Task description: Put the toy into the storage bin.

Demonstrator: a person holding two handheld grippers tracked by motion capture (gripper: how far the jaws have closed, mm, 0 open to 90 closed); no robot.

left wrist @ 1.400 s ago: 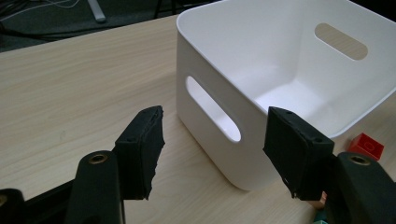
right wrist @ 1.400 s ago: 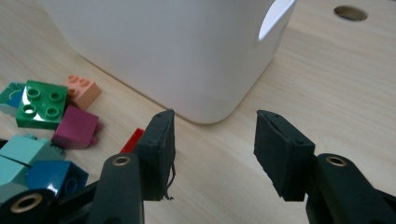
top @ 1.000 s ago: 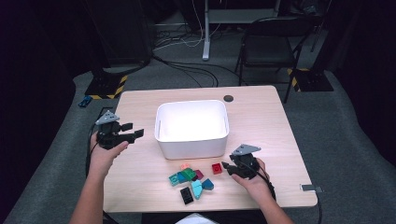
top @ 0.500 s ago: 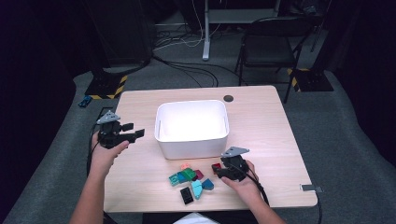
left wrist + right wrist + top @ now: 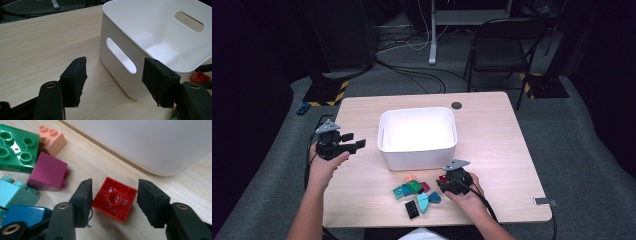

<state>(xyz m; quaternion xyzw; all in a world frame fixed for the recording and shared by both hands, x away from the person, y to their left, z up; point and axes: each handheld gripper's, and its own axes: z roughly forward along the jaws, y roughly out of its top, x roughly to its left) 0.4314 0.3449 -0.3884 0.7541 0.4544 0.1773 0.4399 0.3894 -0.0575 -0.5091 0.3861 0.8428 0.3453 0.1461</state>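
Observation:
A red brick (image 5: 115, 199) lies studs-down on the wooden table (image 5: 492, 135), just in front of the white bin (image 5: 140, 142). My right gripper (image 5: 113, 195) straddles it: the jaws have just been closing, one pad is at the brick's corner and a small gap remains at the other. In the high view the right gripper (image 5: 443, 184) sits at the right end of the brick pile (image 5: 414, 189). My left gripper (image 5: 357, 142) hovers left of the bin (image 5: 417, 150), open and empty. Its jaws (image 5: 113, 80) face the bin's handle slot.
Left of the red brick lie a magenta brick (image 5: 47, 171), a peach brick (image 5: 51, 140), a green plate brick (image 5: 15, 147), a teal one (image 5: 12, 192) and a blue one (image 5: 25, 213). A black brick (image 5: 412, 209) lies near the front edge. The bin looks empty.
My right gripper slid left and slightly down toward the brick pile and now straddles the red brick. The left gripper has stayed where it was.

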